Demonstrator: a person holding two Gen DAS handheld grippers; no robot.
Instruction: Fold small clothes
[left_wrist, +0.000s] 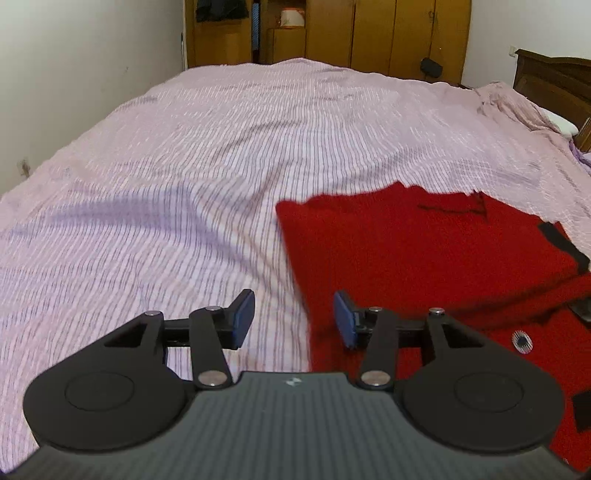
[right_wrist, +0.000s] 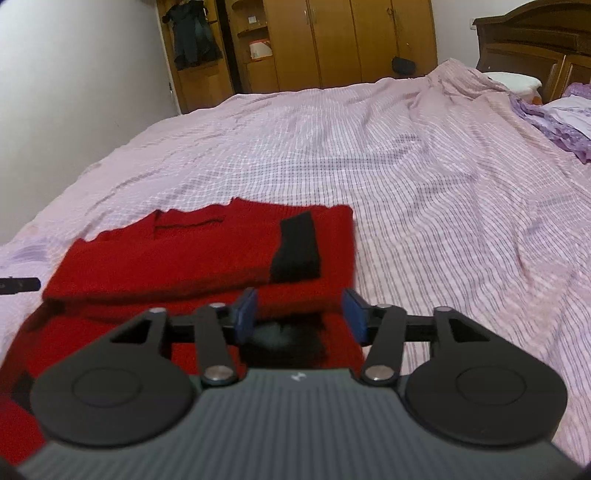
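A red knitted sweater (left_wrist: 424, 251) with black trim lies partly folded on the pink striped bedspread (left_wrist: 221, 147). My left gripper (left_wrist: 293, 319) is open and empty, above the sweater's left edge. In the right wrist view the sweater (right_wrist: 192, 258) has a sleeve with a black cuff (right_wrist: 297, 251) folded across its body. My right gripper (right_wrist: 301, 317) is open and empty, just above the sweater's near right part. The left gripper's tip (right_wrist: 20, 286) shows at the left edge of that view.
The bed fills both views. A wooden wardrobe (left_wrist: 369, 33) stands beyond the foot end. A wooden headboard (right_wrist: 535, 48), a white pillow (right_wrist: 513, 81) and purple bedding (right_wrist: 557, 122) are at the right. A white wall (left_wrist: 74, 74) runs along the left.
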